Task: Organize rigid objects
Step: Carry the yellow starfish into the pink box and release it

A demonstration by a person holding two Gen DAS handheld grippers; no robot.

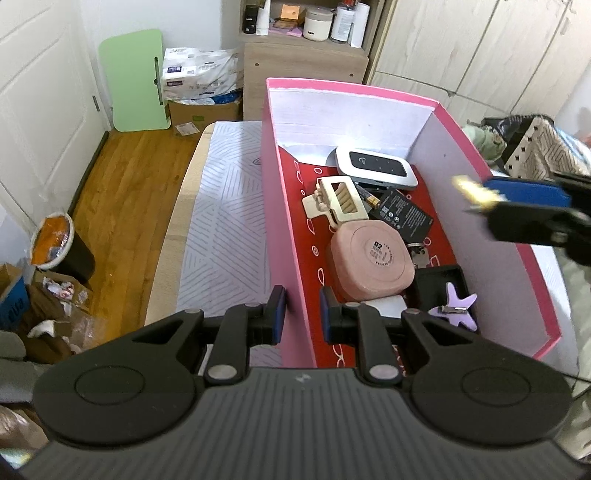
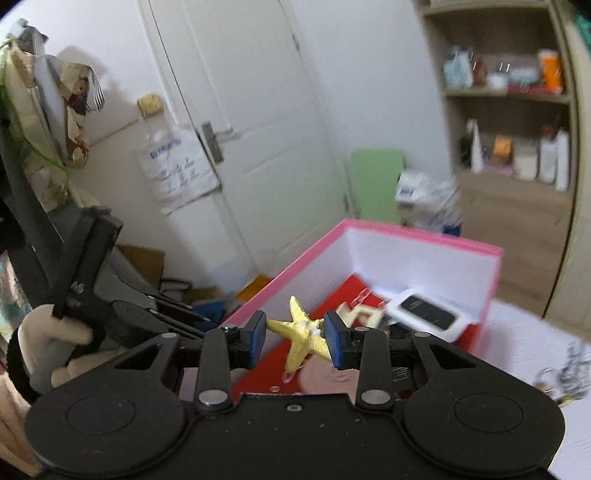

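Observation:
A pink box point(image 1: 284, 229) with a red floor stands on the bed; it also shows in the right wrist view point(image 2: 424, 236). It holds a white router point(image 1: 376, 166), a cream hair claw point(image 1: 338, 201), a pink round case point(image 1: 371, 260), a black battery point(image 1: 404, 214) and a purple star clip point(image 1: 458, 304). My left gripper point(image 1: 303, 314) is shut on the box's left wall. My right gripper point(image 2: 297, 338) holds a yellow starfish clip point(image 2: 304, 336) above the box; it shows blurred in the left wrist view point(image 1: 476, 194).
A patterned bed sheet point(image 1: 221, 221) lies left of the box, then wood floor with a bin point(image 1: 55, 243) and cardboard. A green folding board point(image 1: 136, 79) leans on the wall. Shelves point(image 1: 306, 22) stand behind. A keyring point(image 2: 561, 373) lies on the bed at right.

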